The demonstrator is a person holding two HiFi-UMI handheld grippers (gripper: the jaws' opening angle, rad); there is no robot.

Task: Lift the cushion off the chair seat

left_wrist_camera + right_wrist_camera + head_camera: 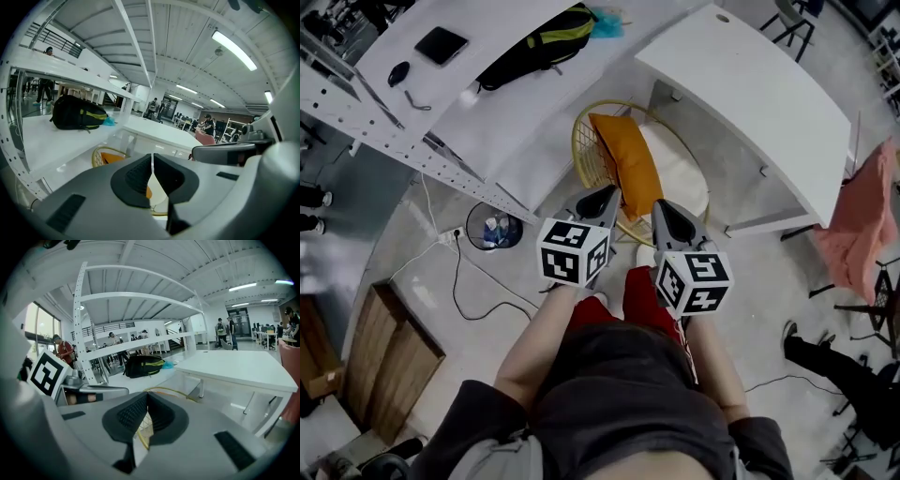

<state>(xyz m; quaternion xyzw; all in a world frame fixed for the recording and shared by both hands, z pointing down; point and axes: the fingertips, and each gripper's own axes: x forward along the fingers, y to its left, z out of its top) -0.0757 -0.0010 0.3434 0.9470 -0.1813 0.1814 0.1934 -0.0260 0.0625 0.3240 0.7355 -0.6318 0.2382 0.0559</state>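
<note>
An orange cushion (628, 159) leans upright against the back of a round yellow wire chair (579, 141), beside the chair's white seat pad (680, 178). My left gripper (610, 193) is shut and empty, its tip just short of the cushion's lower end. My right gripper (660, 205) is also shut and empty, level with the chair's front rim. In the left gripper view the cushion (112, 157) shows over the closed jaws of the left gripper (152, 164). In the right gripper view only the chair's yellow rim (165, 391) shows past the right gripper (148, 398).
A white desk (750, 84) stands behind and to the right of the chair. A long white table (487, 112) with a black backpack (539, 42) runs along the left. A waste bin (492, 228) and a floor cable (469, 281) lie left of me. Pink cloth (862, 225) hangs at right.
</note>
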